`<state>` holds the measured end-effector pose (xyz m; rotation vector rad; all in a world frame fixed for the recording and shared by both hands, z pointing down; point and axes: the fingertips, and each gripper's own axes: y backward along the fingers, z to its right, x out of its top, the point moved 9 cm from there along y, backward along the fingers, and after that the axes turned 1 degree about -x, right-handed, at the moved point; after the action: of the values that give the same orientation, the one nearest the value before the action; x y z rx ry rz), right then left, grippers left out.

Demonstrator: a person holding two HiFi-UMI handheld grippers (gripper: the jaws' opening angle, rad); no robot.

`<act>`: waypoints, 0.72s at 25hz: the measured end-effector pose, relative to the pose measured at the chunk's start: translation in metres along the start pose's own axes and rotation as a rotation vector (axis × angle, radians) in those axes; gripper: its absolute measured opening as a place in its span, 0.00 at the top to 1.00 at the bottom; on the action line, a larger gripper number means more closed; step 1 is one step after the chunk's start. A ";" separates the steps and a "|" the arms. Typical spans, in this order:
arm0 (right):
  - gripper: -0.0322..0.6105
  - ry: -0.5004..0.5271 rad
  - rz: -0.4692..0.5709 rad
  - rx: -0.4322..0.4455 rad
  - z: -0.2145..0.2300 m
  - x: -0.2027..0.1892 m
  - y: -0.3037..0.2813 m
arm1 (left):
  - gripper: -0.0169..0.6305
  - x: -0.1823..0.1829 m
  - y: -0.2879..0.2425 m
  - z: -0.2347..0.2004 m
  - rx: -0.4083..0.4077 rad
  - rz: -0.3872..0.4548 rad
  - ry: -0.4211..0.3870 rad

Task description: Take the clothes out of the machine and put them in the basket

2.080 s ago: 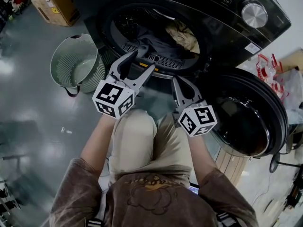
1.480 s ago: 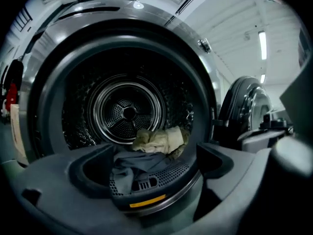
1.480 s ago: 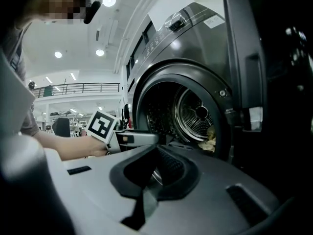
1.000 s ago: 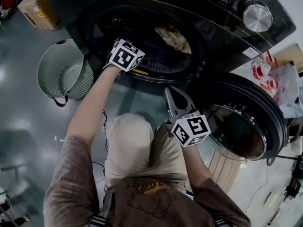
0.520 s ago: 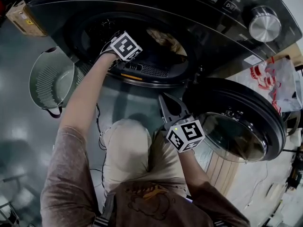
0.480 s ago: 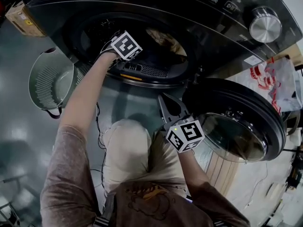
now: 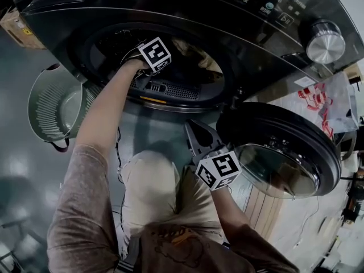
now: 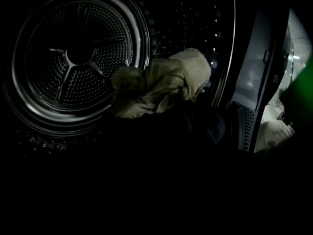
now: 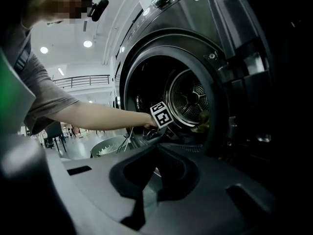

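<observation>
Beige cloth [image 8: 161,84] in drum [image 8: 73,58], ahead of left gripper [image 7: 154,56] jaws.

beige cloth [image 8: 161,84], pale green basket [image 7: 50,111], dark grey machine [image 7: 170,4]

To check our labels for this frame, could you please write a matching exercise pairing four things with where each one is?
Things:
1. left gripper
2. right gripper
3. laundry basket
4. beige garment

Places:
A. on the floor beside the washer
B. lying in the drum
C. inside the drum opening
D. held outside, by the open door

Pairs: 1-C, 2-D, 3-A, 4-B
</observation>
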<state>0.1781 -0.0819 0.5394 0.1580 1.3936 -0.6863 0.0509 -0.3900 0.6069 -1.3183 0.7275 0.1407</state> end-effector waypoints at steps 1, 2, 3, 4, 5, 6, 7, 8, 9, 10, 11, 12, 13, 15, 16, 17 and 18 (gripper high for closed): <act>0.95 -0.001 -0.002 -0.001 0.000 -0.001 -0.001 | 0.09 0.001 -0.002 -0.001 -0.012 -0.014 -0.014; 0.95 -0.003 -0.004 -0.003 0.000 -0.001 -0.001 | 0.09 0.002 -0.004 -0.002 -0.021 -0.030 -0.032; 0.95 -0.004 -0.006 -0.005 0.000 -0.001 -0.002 | 0.09 0.003 -0.006 -0.003 -0.030 -0.047 -0.053; 0.95 -0.006 -0.007 -0.007 0.000 -0.001 -0.003 | 0.09 0.005 -0.009 -0.004 -0.038 -0.065 -0.073; 0.95 -0.007 -0.007 -0.010 0.000 -0.002 -0.004 | 0.09 0.006 -0.012 -0.004 -0.044 -0.084 -0.094; 0.95 -0.009 -0.009 -0.012 0.000 -0.002 -0.005 | 0.09 0.007 -0.015 -0.004 -0.046 -0.101 -0.118; 0.95 -0.010 -0.010 -0.015 0.001 -0.003 -0.006 | 0.09 0.008 -0.019 -0.004 -0.043 -0.115 -0.142; 0.95 -0.013 -0.012 -0.016 0.001 -0.004 -0.007 | 0.09 0.007 -0.024 -0.004 -0.038 -0.128 -0.163; 0.95 -0.016 -0.014 -0.016 0.001 -0.005 -0.009 | 0.09 0.006 -0.028 -0.005 -0.033 -0.140 -0.180; 0.95 -0.019 -0.016 -0.017 0.000 -0.006 -0.010 | 0.09 0.004 -0.033 -0.006 -0.027 -0.151 -0.196; 0.95 -0.021 -0.018 -0.018 0.000 -0.007 -0.011 | 0.09 0.003 -0.037 -0.007 -0.020 -0.159 -0.212; 0.95 -0.022 -0.020 -0.021 0.000 -0.007 -0.011 | 0.09 0.003 -0.040 -0.007 -0.015 -0.165 -0.229; 0.95 -0.023 -0.023 -0.023 0.000 -0.008 -0.012 | 0.09 0.003 -0.043 -0.006 -0.015 -0.171 -0.242; 0.95 -0.027 -0.029 -0.027 0.001 -0.010 -0.012 | 0.09 0.002 -0.048 -0.002 -0.026 -0.185 -0.258; 0.95 -0.028 -0.031 -0.029 0.001 -0.011 -0.012 | 0.09 0.001 -0.050 -0.002 -0.029 -0.190 -0.264; 0.95 -0.030 -0.032 -0.030 0.001 -0.012 -0.013 | 0.09 0.001 -0.052 -0.002 -0.030 -0.193 -0.268; 0.95 -0.031 -0.033 -0.030 0.002 -0.013 -0.013 | 0.09 0.001 -0.054 -0.002 -0.030 -0.195 -0.273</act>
<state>0.1722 -0.0889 0.5555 0.1002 1.3790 -0.6921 0.0770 -0.4066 0.6510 -1.3589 0.3652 0.1709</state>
